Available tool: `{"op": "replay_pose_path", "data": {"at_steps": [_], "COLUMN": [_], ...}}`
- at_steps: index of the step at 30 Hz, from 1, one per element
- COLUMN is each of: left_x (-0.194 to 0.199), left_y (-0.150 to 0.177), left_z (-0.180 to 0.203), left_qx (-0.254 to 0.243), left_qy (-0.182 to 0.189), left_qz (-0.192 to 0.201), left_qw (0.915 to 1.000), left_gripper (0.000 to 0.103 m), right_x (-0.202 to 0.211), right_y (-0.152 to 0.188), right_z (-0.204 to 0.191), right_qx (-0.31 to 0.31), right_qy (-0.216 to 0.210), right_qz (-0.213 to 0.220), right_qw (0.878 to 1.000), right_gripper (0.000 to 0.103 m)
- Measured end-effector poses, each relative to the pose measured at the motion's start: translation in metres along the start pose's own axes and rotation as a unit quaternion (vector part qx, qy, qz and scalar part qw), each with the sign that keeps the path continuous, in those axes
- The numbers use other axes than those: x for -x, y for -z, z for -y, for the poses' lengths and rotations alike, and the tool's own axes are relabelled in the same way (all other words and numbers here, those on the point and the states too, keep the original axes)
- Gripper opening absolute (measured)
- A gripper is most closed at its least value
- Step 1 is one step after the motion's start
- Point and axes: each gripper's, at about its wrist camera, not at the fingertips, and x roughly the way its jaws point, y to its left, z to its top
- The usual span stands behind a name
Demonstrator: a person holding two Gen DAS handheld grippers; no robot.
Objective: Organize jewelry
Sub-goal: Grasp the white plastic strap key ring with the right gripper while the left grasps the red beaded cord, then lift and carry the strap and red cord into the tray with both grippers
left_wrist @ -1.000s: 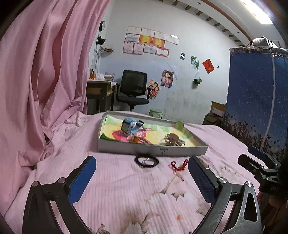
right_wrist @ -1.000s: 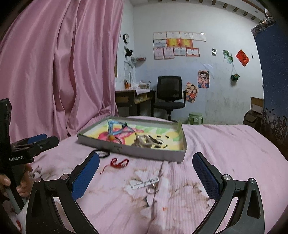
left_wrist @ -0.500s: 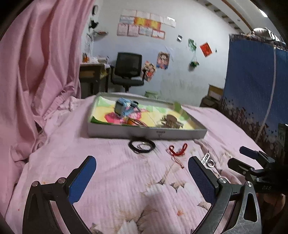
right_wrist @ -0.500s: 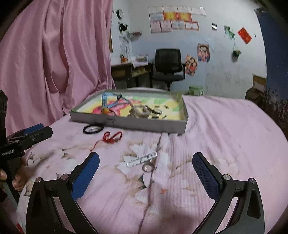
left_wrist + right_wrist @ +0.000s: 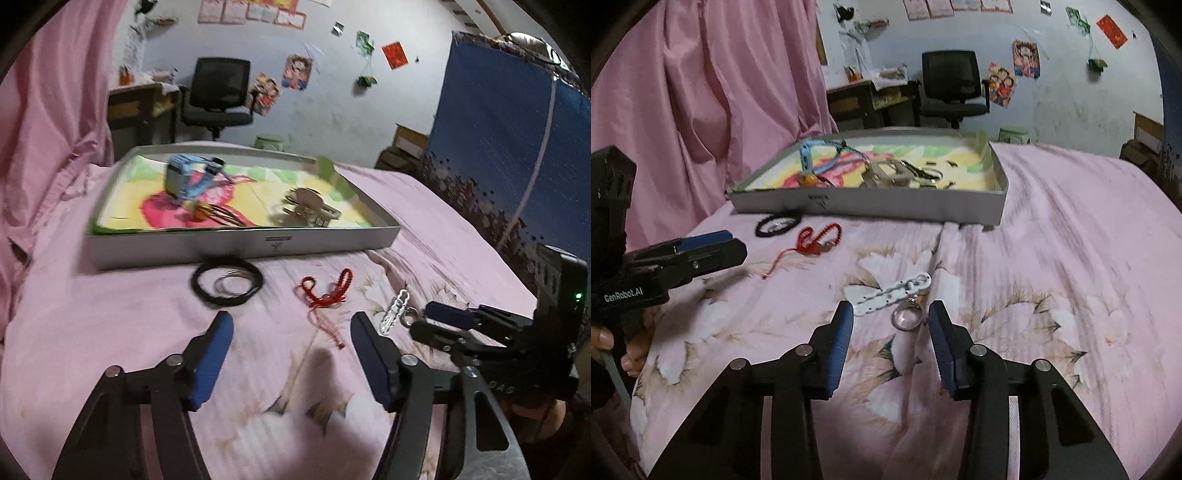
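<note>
A grey tray (image 5: 240,245) (image 5: 871,201) on the pink bed holds a blue watch (image 5: 184,177) and metal pieces. In front of it lie a black bracelet (image 5: 227,282) (image 5: 777,223), a red bead bracelet (image 5: 325,291) (image 5: 816,240) and a white clip with a metal ring (image 5: 395,310) (image 5: 890,293). My left gripper (image 5: 291,325) (image 5: 735,247) is open just short of the red bracelet, holding nothing. My right gripper (image 5: 890,317) (image 5: 424,321) is open low over the sheet, its fingers on either side of the clip's ring.
A pink curtain (image 5: 701,92) hangs along the left of the bed. A blue fabric wardrobe (image 5: 509,129) stands to the right. An office chair (image 5: 951,85) and a desk (image 5: 864,99) are beyond the bed's far end. A hand (image 5: 605,339) holds the left gripper.
Both grippers have come down and forward toward the loose pieces, and both pairs of fingers have narrowed. The right one now straddles the ring. No jewelry has moved.
</note>
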Motion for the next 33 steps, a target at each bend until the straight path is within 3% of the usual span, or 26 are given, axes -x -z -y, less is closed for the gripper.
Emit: {"op": "replay_pose_path", "data": {"at_steps": [8,18,27,33], "left_x": [-0.033,-0.053,-0.060,-0.066], "left_y": [-0.019,-0.028,-0.028,-0.029], "left_z": [0.003,0.003,0.000,-0.002], "left_qx": [0.011,0.022,0.031,0.040], "left_qy": [0.027,0.042,0.051,0.054], "left_qz": [-0.044,-0.070,-0.082,-0.088], "left_qw": [0.9986,0.9964,0.9949,0.9939], "left_gripper": [0.051,0.039,0.020,0.009], "right_x": [-0.022,-0.042,-0.053,-0.060], "right_y": [-0.003,-0.011,-0.013,-0.015], "right_z": [0.007,0.002,0.001,0.007], "right_qx": [-0.025,-0.037,-0.053,-0.074], "right_qy": [-0.012,-0.035,-0.055,-0.066], "right_qz": [-0.027,-0.037,-0.045,-0.046], "right_qw": [0.999,0.998,0.996,0.994], "right_gripper": [0.036,0.036,0.021,0.018]}}
